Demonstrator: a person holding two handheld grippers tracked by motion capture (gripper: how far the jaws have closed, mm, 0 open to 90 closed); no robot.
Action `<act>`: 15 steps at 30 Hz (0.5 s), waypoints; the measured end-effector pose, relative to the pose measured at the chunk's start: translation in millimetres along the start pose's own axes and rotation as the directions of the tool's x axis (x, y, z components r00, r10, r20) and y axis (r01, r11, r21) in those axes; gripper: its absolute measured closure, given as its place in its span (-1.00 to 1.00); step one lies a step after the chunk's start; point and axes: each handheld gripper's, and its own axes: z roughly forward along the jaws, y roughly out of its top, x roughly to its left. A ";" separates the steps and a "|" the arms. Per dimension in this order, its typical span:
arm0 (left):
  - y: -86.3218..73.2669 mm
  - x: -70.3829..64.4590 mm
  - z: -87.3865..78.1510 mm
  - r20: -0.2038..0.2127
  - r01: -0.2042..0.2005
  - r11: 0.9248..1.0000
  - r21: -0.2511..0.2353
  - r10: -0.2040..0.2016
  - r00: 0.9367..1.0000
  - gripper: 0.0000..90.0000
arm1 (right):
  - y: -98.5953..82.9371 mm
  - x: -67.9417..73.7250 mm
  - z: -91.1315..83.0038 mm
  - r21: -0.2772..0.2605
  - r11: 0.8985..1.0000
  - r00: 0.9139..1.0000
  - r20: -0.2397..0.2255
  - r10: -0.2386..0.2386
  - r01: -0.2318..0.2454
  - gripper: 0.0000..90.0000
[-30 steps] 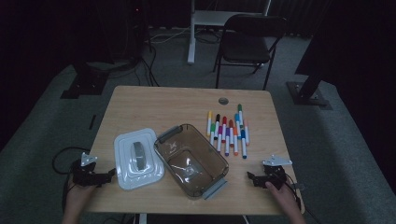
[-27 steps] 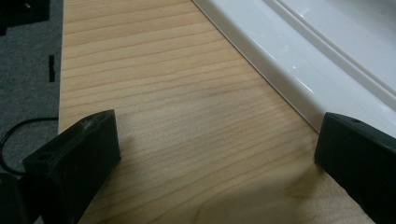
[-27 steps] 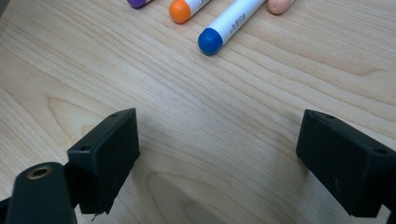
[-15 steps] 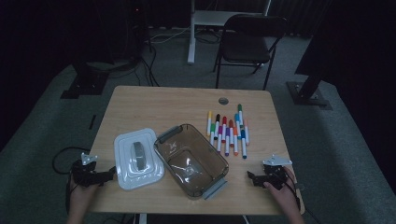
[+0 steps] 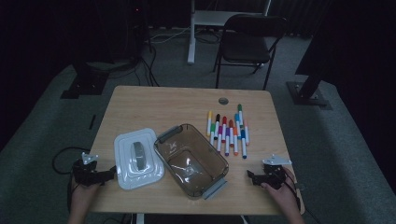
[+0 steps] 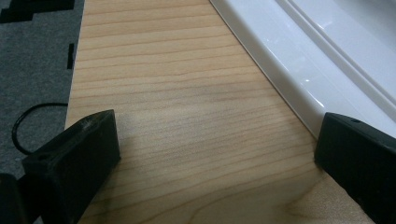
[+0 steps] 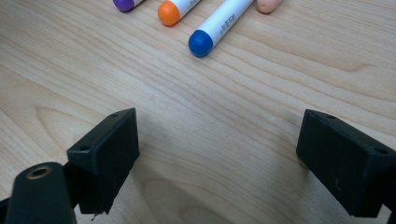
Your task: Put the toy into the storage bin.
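L gripper [image 5: 111, 173] sits at table's [image 5: 159, 102] near-left edge, jaws spread wide, empty, just beside white lid [image 5: 138, 157]. R gripper [image 5: 251, 177] (also gaping, nothing held) near marker row [image 5: 227, 131]; blue-capped marker [image 7: 219, 25] lies closest ahead.

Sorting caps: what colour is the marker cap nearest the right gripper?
Blue cap, clearest in the right gripper view.
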 end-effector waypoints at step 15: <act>-0.1 0.1 0.1 0.003 -0.003 1.000 -0.001 0.003 1.000 -0.99 | 3.2 -0.9 0.8 0.003 1.000 0.998 0.055 0.025 -0.025 -0.68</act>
